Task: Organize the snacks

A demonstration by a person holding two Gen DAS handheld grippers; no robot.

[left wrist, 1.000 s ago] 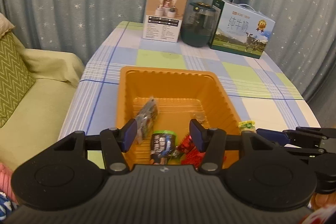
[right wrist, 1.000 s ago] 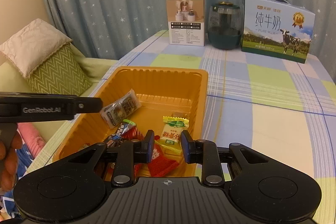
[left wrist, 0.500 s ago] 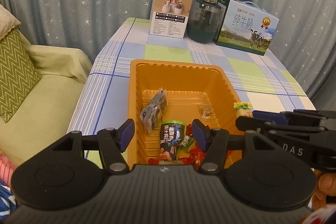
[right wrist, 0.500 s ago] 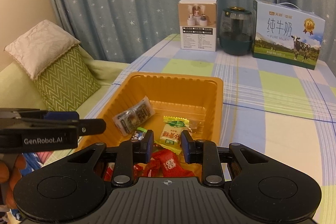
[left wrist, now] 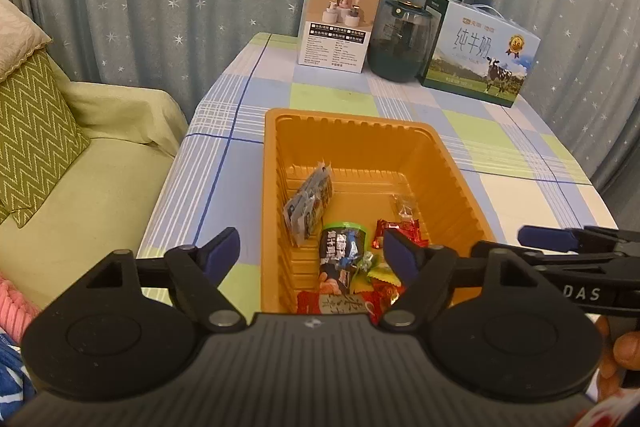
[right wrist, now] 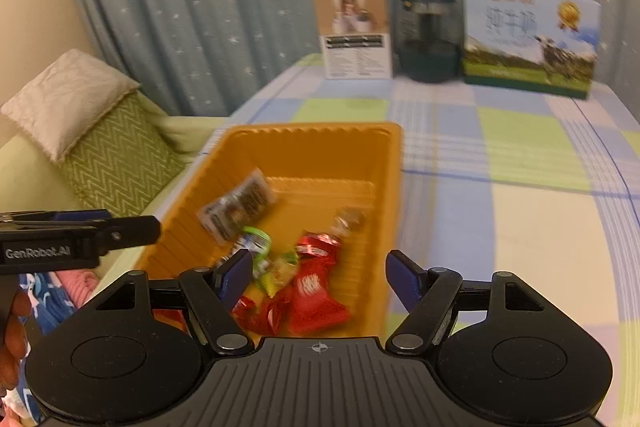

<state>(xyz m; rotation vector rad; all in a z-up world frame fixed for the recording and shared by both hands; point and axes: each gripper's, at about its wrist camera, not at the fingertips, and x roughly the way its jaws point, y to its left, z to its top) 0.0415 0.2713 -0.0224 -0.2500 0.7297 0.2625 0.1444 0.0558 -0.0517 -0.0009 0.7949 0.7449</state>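
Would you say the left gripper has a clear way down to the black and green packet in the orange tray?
Probably yes. The left gripper, jaws opening and empty, hangs over the tray's near end, with the packet lying uncovered just below. The right gripper stays off to the side.

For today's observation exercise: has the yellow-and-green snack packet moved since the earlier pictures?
Yes. The yellow-and-green snack packet has left the right gripper, whose opening jaws are empty, and lies in the orange tray among the other snacks.

Warm, dim indoor light gives both views a yellowish cast with soft, weak shadows. The left wrist view is sharp; the right wrist view is smeared by motion blur, box lettering unreadable. Fisheye distortion bends edges, and corners go black.
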